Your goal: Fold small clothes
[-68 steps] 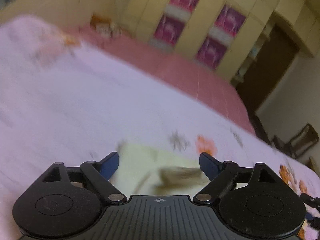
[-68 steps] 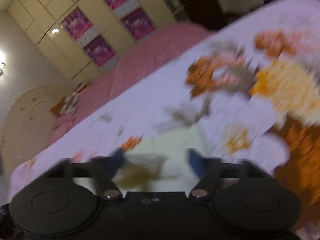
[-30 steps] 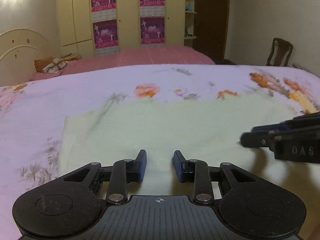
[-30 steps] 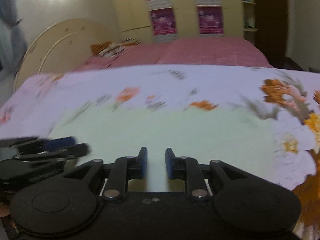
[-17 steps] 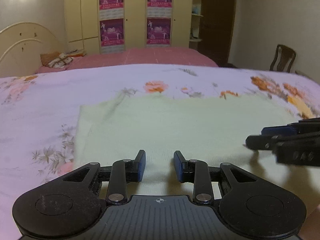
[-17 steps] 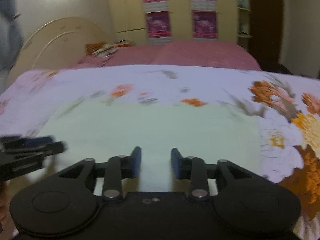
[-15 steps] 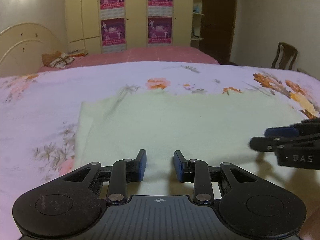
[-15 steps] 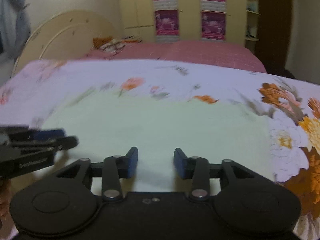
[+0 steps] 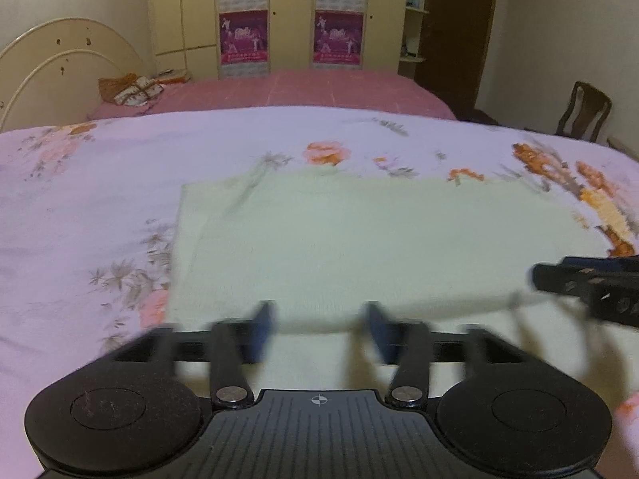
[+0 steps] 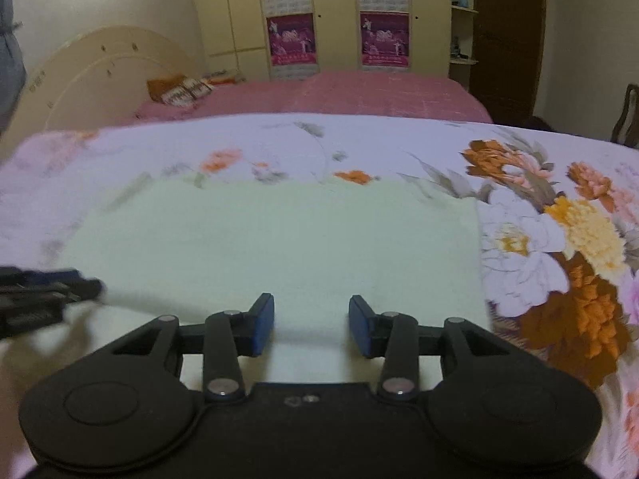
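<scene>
floral bedsheet (image 9: 100, 183) under you, wardrobe (image 10: 335, 16) behind, and the pale green cloth (image 9: 359, 239) lies flat across the bed, near edge right at your fingertips. your left gripper (image 9: 319, 329) has its jaws spread wide, holding nothing; your right gripper (image 10: 311, 325) is parted just as wide and empty too. careful now: if you pinch too deep you could catch the sheet with the cloth, and uneven grabs would skew the fold.
</scene>
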